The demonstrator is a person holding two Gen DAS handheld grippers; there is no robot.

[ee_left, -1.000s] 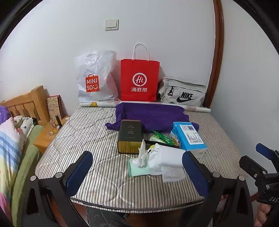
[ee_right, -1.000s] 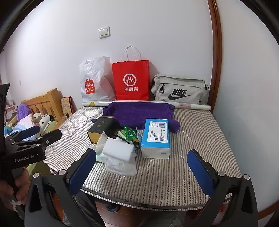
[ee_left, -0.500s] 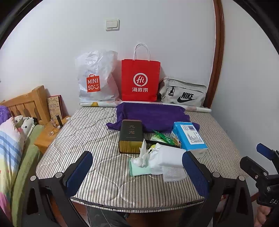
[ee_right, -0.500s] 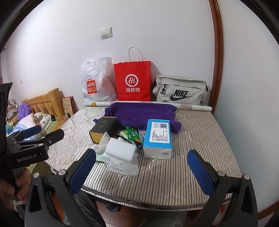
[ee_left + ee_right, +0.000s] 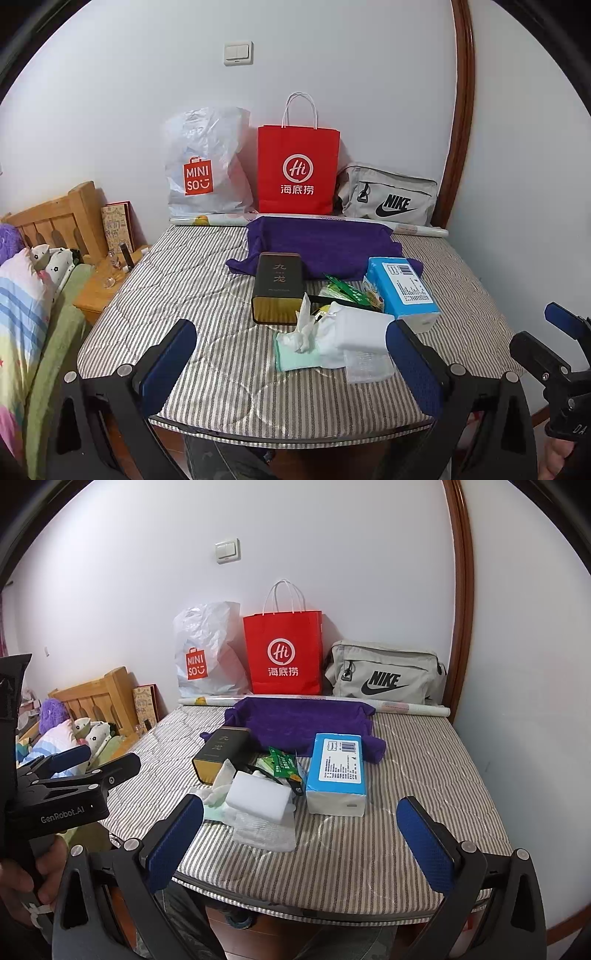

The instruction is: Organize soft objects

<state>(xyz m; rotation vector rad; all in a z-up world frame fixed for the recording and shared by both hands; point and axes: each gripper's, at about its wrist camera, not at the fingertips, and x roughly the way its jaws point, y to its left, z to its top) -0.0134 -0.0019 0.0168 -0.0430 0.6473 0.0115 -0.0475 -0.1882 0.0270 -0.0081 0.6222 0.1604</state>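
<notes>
Three bags are standing along the mattress's (image 5: pixel 184 280) far edge: one white plastic bag (image 5: pixel 207 162), one red paper bag (image 5: pixel 298 173), one grey pouch (image 5: pixel 388 199). One purple towel (image 5: pixel 325 247), one dark tin (image 5: pixel 277 286), one blue tissue pack (image 5: pixel 404 288), one white sponge (image 5: pixel 360 328) are lying mid-mattress.

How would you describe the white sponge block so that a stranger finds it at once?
Look at the striped mattress, then the cluster of items near its front edge. The white sponge block lies between crumpled tissue and the blue tissue pack; it alone is plain, smooth and unprinted.
</notes>
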